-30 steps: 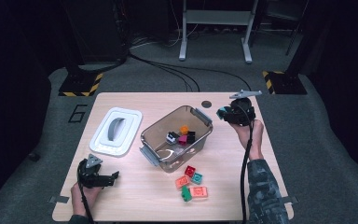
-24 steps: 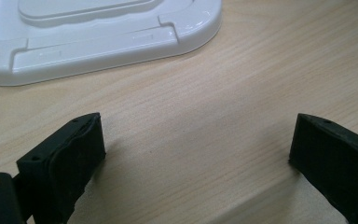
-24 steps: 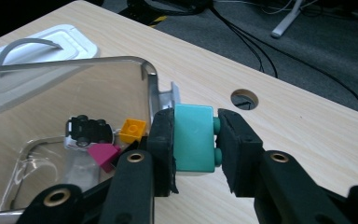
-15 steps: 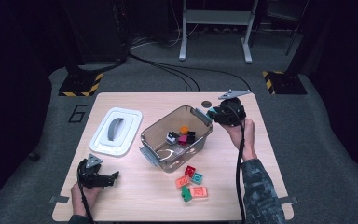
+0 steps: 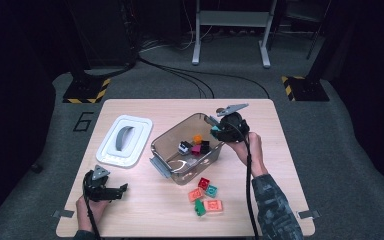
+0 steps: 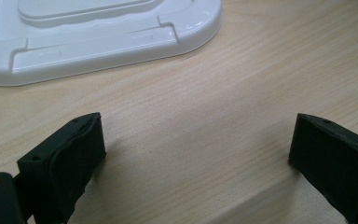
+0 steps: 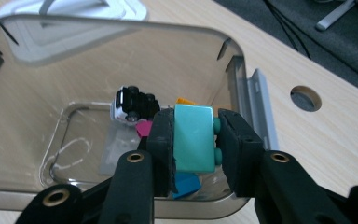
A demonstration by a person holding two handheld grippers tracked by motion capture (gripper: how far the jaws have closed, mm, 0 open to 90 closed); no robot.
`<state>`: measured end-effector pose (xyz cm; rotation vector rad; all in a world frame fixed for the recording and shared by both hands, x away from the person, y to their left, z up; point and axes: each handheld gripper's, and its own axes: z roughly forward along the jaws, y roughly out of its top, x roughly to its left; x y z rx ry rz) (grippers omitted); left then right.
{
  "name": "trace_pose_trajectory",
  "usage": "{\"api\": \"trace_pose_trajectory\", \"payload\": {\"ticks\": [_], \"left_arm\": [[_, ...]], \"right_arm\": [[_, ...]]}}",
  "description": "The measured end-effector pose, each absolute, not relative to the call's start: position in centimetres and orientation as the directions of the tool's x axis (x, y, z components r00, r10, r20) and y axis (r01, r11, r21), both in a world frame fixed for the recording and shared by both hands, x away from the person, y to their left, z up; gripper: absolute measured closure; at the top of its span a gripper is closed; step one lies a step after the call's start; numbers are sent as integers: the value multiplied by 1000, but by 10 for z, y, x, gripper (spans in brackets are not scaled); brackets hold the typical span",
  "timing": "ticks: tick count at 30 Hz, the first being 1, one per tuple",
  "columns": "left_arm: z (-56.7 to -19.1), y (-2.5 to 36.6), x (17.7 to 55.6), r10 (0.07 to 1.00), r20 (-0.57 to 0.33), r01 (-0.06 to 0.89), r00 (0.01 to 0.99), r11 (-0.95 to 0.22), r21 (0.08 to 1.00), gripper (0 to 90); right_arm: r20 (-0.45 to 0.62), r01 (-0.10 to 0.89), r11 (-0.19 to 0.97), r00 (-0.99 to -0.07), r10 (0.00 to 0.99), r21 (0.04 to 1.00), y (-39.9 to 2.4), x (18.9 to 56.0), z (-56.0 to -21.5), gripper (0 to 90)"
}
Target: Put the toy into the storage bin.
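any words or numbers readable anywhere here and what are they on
"6": a large dark numeral on the grey floor mat, just off the table's far left corner.
The bricks on the table, the white lid and the clear bin bear no readable text.

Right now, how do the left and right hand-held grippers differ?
The right hand-held gripper is shut on a teal brick; the left hand-held gripper is open with nothing between its jaws. The right one is over the clear bin; the left one is low over bare table near the white lid. Both have black jaws.
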<state>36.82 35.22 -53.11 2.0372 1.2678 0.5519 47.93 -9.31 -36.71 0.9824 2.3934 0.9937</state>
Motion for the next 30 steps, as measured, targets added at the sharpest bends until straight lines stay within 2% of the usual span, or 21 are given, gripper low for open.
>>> {"api": "trace_pose_trajectory", "payload": {"ticks": [20,23,26,27,30], "left_arm": [[-531,352,368,898,4,619,440,-307,723,34],[-531,352,368,898,5,617,440,-306,725,34],[-531,352,368,898,5,617,440,-306,725,35],[-531,352,368,898,5,617,440,-306,725,35],[-531,352,368,898,4,617,439,-305,726,35]], "right_arm": [[-43,515,567,-714,698,643,-88,478,-386,652],[-43,521,569,-713,700,635,-88,477,-386,564],[-47,525,559,-700,712,643,-90,475,-385,432],[-47,525,559,-700,712,643,-90,475,-385,432],[-41,516,535,-693,719,669,-96,470,-381,295]]}}
